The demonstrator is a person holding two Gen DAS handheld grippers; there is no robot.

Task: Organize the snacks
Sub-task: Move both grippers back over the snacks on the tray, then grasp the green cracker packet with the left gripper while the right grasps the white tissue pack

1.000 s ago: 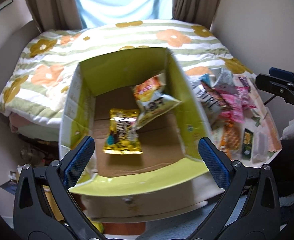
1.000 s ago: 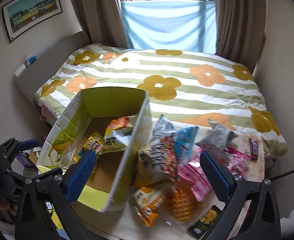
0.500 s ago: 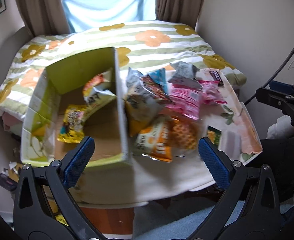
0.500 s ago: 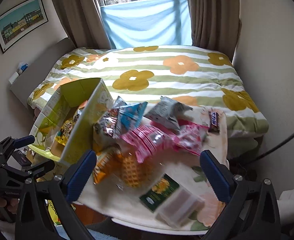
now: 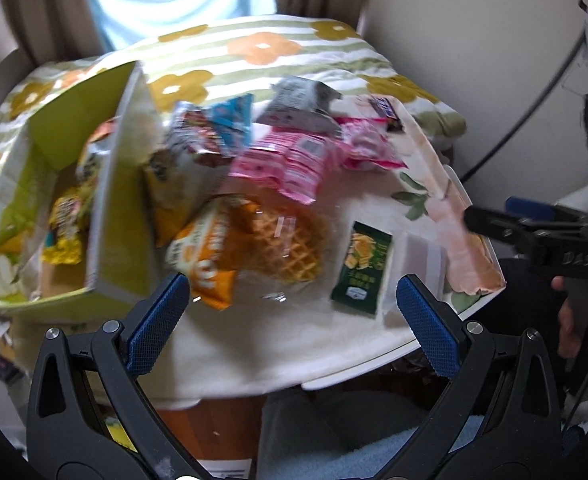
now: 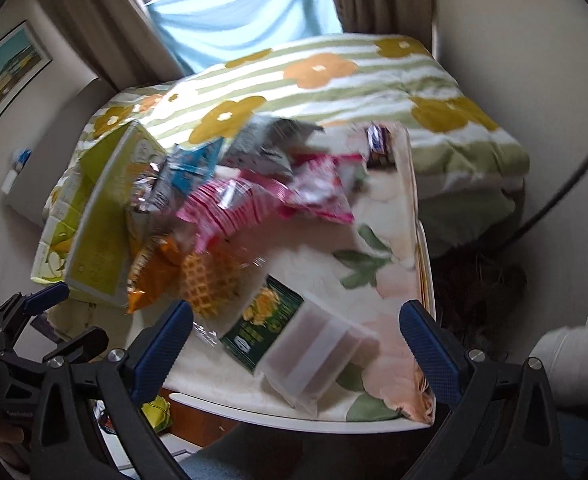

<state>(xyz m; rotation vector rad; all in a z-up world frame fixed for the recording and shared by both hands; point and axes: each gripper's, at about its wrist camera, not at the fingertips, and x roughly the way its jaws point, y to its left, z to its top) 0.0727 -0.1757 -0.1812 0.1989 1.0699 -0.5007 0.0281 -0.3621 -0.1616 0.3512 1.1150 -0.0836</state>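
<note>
A green cardboard box [image 5: 109, 216] [image 6: 93, 248] sits at the table's left with a yellow snack bag [image 5: 63, 228] inside. Loose snacks lie to its right: an orange bag [image 5: 209, 252], a waffle pack [image 5: 289, 248] [image 6: 205, 280], pink packs [image 5: 289, 164] [image 6: 233, 208], a dark green packet [image 5: 364, 268] [image 6: 263, 320] and a clear wrapped pack [image 5: 422, 260] [image 6: 318, 356]. My left gripper [image 5: 294, 328] is open and empty, near the table's front edge before the waffle pack. My right gripper [image 6: 296, 344] is open and empty, just above the green packet and clear pack.
The table has a white floral cloth [image 5: 334, 340] [image 6: 390, 280]. A bed with a flowered blanket [image 5: 261, 48] [image 6: 318, 76] stands behind it. A wall is on the right, a cable [image 6: 566, 188] hangs there. Clutter lies on the floor at the left.
Both views have swung right, from the box to the loose snacks, and closer to the table. Both grippers stay open and empty. The snacks have not moved.
</note>
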